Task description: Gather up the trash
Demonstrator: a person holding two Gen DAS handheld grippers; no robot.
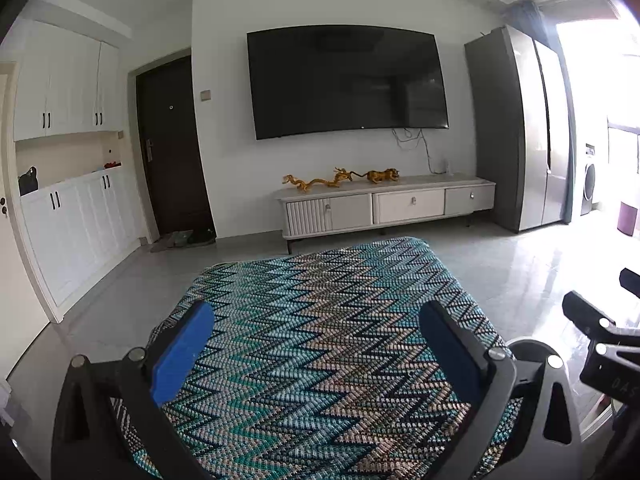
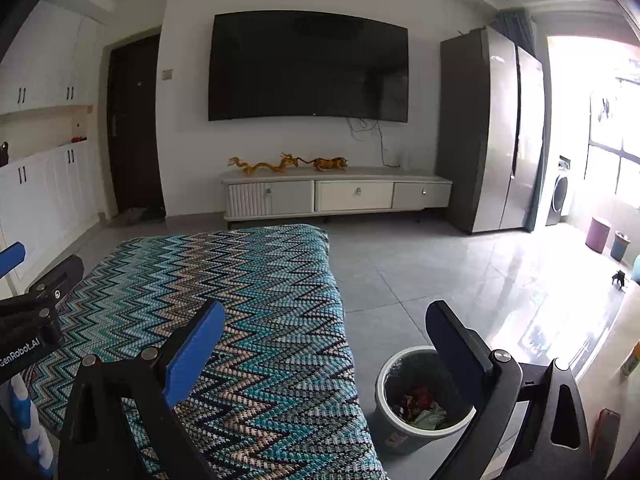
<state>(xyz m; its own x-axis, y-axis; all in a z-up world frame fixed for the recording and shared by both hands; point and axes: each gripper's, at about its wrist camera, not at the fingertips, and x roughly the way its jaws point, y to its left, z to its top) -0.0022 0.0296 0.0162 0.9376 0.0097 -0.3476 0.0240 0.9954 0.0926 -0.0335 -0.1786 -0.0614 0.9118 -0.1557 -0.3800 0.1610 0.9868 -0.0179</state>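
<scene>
Both jaws spread, left gripper [image 1: 316, 352] and right gripper [image 2: 324, 344] empty over zigzag cloth [image 2: 248, 300]. Trash already in bin [image 2: 420, 396] beside it; none left visible, likely nearly done.

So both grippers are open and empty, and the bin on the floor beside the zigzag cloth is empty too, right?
Not quite. The bin already holds crumpled trash, as the right wrist view shows. Otherwise yes: left gripper and right gripper are open and empty beside the zigzag cloth.
</scene>
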